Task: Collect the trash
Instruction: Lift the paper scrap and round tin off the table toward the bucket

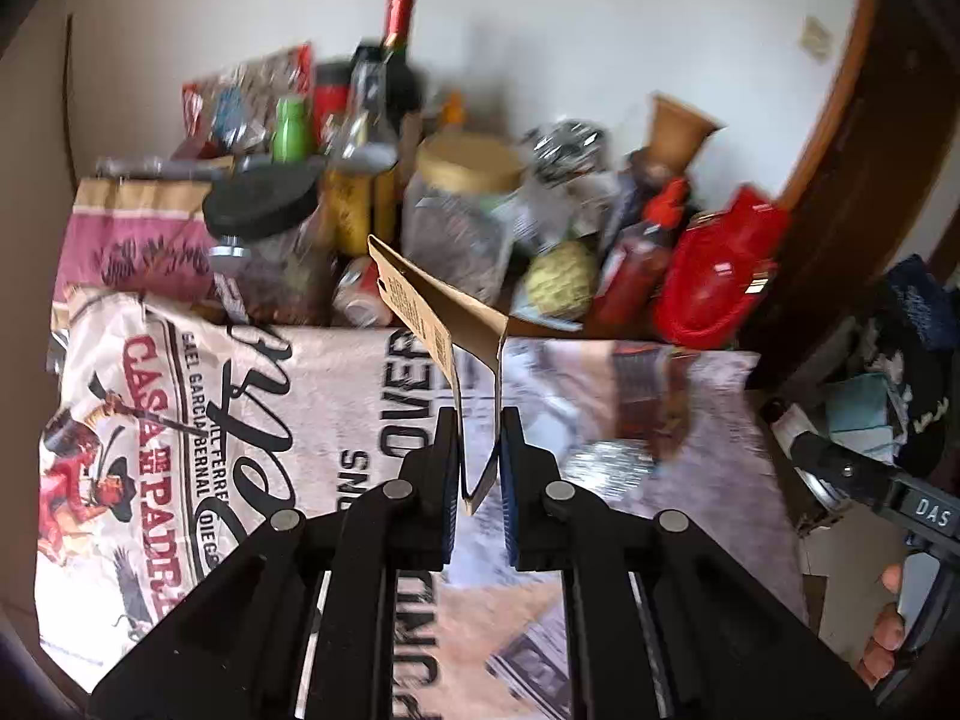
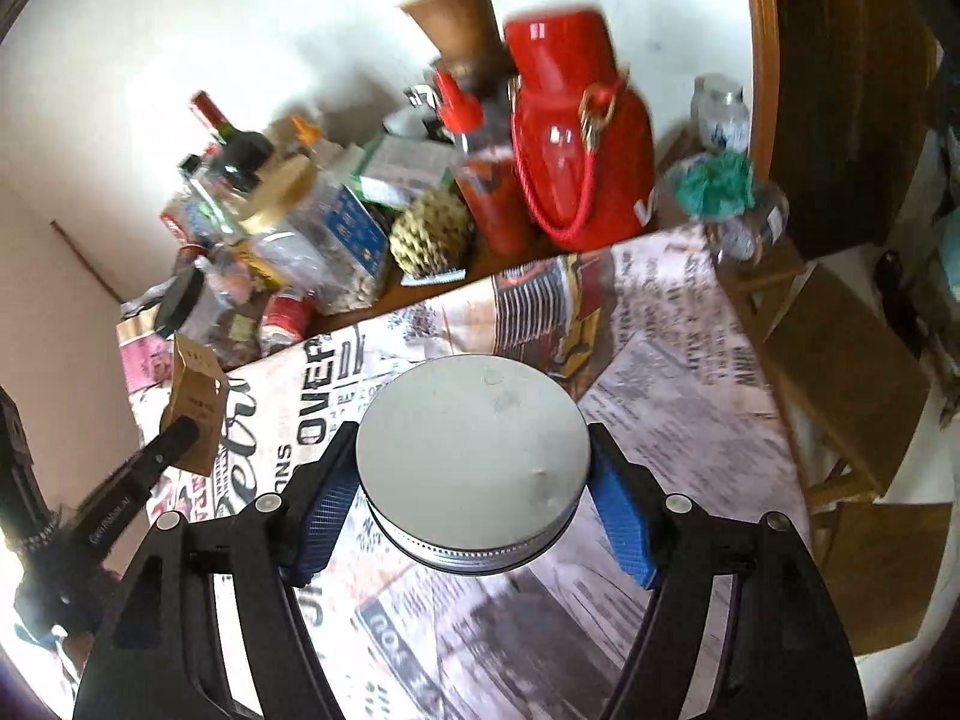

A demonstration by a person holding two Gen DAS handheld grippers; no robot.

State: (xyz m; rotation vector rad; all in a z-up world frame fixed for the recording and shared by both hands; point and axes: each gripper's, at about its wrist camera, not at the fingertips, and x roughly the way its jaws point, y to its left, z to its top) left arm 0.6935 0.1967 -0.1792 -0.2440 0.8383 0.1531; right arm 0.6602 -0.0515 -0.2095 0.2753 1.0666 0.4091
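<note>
My left gripper (image 1: 480, 420) is shut on a folded brown cardboard tag (image 1: 438, 312) with printed text, held upright above the printed tablecloth (image 1: 240, 420). The tag also shows in the right wrist view (image 2: 195, 414), with the left gripper (image 2: 180, 429) at the far left. My right gripper (image 2: 474, 444) is shut on a round silver metal jar lid (image 2: 471, 459), clamped between the blue pads (image 2: 621, 516) above the tablecloth (image 2: 690, 396). The right gripper's body shows at the right edge of the left wrist view (image 1: 870, 480).
The back of the table is crowded: a wine bottle (image 1: 396, 54), glass jars (image 1: 456, 210), a red sauce bottle (image 1: 636, 258), a red vase with rope (image 2: 576, 126), a pine cone (image 2: 429, 234), a red can (image 1: 360, 300). Cardboard boxes (image 2: 852, 372) stand at the right.
</note>
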